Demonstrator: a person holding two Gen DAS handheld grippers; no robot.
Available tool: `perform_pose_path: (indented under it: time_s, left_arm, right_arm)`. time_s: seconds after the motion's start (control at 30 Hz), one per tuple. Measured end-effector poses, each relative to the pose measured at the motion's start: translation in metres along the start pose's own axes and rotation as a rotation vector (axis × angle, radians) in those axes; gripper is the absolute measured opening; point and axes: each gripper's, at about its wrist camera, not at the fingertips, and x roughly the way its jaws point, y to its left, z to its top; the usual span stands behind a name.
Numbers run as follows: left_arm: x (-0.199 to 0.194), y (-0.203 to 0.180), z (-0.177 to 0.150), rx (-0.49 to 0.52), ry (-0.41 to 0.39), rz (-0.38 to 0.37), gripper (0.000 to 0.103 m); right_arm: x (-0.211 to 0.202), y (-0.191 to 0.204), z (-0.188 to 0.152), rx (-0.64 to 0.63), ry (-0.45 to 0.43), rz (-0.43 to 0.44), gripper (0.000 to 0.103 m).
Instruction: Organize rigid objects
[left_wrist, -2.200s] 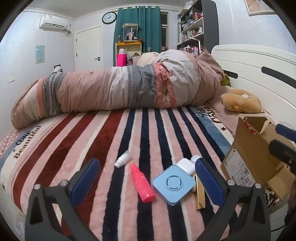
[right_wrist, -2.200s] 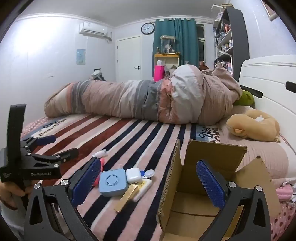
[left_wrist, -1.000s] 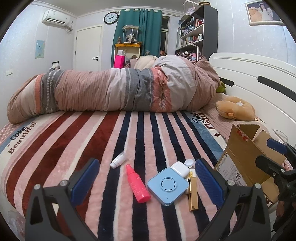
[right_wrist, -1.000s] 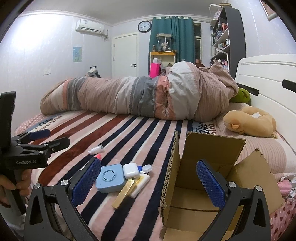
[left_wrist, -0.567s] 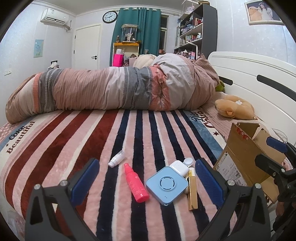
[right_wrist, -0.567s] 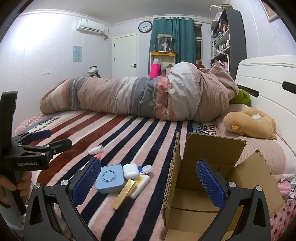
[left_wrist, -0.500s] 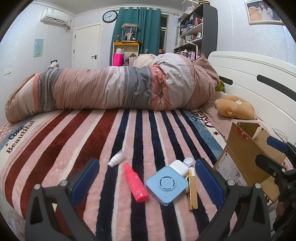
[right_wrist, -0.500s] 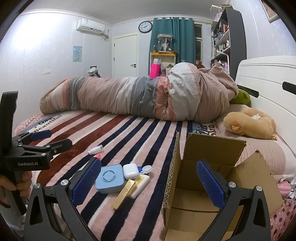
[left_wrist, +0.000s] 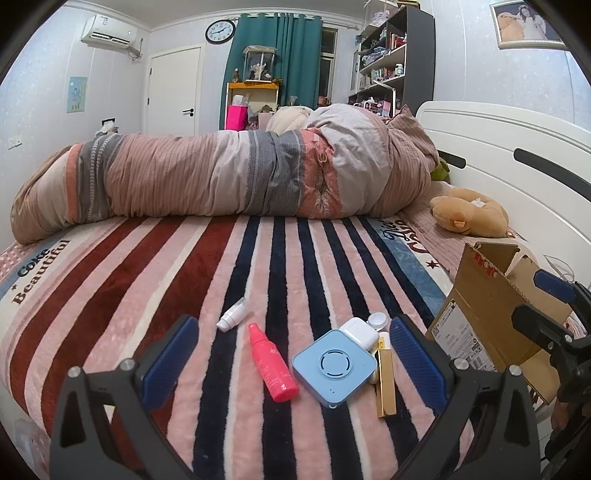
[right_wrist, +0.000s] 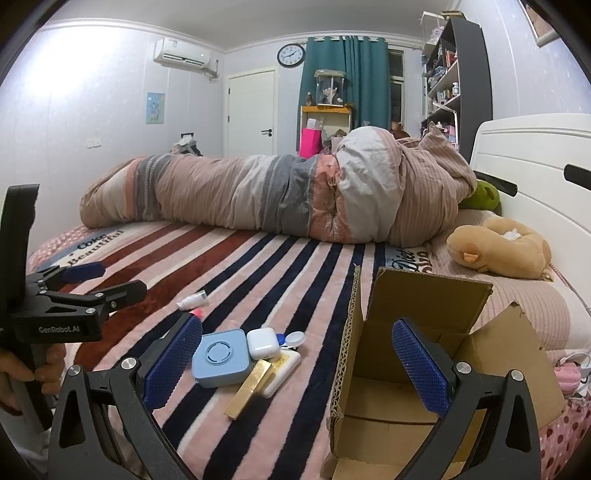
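Note:
Small items lie on the striped blanket near the bed's front edge: a pink spray bottle (left_wrist: 272, 362), a light blue square box (left_wrist: 334, 363), a white earbud case (left_wrist: 359, 332), a gold bar-shaped box (left_wrist: 385, 380), a small white tube (left_wrist: 232, 318) and a white round lid (left_wrist: 378, 319). My left gripper (left_wrist: 293, 363) is open and empty, just short of them. An open cardboard box (right_wrist: 417, 369) stands to their right. My right gripper (right_wrist: 295, 363) is open and empty at the box's left wall. The blue box (right_wrist: 221, 358) and gold box (right_wrist: 251, 384) also show there.
A rolled striped quilt (left_wrist: 229, 181) lies across the far side of the bed. A tan plush toy (left_wrist: 467, 216) sits by the white headboard (left_wrist: 509, 155). The other gripper shows at the right edge of the left wrist view (left_wrist: 554, 325).
Both grippers have drawn back a little and levelled out since the earliest frames. In the last half second nothing has visibly moved. The items lie where they were.

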Motion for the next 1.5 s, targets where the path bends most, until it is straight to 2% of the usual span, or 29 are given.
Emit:
perform_pose_path:
  time_s: [0.57, 0.67, 0.73, 0.8, 0.83, 0.9, 0.97, 1.07, 1.23, 1.5]
  left_arm:
    - [0.005, 0.026, -0.003, 0.029, -0.007, -0.064, 0.103]
    - [0.008, 0.037, 0.000, 0.044, -0.007, -0.078, 0.103]
    - [0.011, 0.047, 0.002, 0.063, -0.002, -0.090, 0.103]
    - [0.016, 0.057, 0.003, 0.078, 0.016, -0.103, 0.102]
    - [0.019, 0.062, 0.003, 0.079, 0.031, -0.116, 0.102]
    - [0.027, 0.075, 0.001, 0.073, 0.058, -0.143, 0.102]
    - [0.035, 0.085, -0.003, 0.068, 0.080, -0.155, 0.102]
    - [0.049, 0.100, -0.010, 0.037, 0.117, -0.191, 0.102]
    - [0.077, 0.114, -0.025, 0.025, 0.188, -0.199, 0.102]
    - [0.096, 0.115, -0.035, 0.020, 0.227, -0.225, 0.102]
  right_arm:
    - [-0.001, 0.011, 0.007, -0.026, 0.021, -0.028, 0.103]
    - [0.003, 0.023, 0.012, -0.081, 0.050, -0.020, 0.103]
    - [0.012, 0.039, 0.016, -0.143, 0.068, -0.044, 0.103]
    - [0.023, 0.054, 0.019, -0.190, 0.084, -0.019, 0.101]
    - [0.030, 0.061, 0.019, -0.206, 0.097, 0.009, 0.096]
    - [0.048, 0.076, 0.019, -0.236, 0.146, 0.072, 0.091]
    - [0.072, 0.089, 0.013, -0.250, 0.214, 0.141, 0.091]
    - [0.104, 0.099, -0.001, -0.244, 0.304, 0.199, 0.091]
    - [0.153, 0.099, -0.027, -0.230, 0.414, 0.198, 0.091]
    - [0.190, 0.097, -0.046, -0.232, 0.498, 0.189, 0.088]
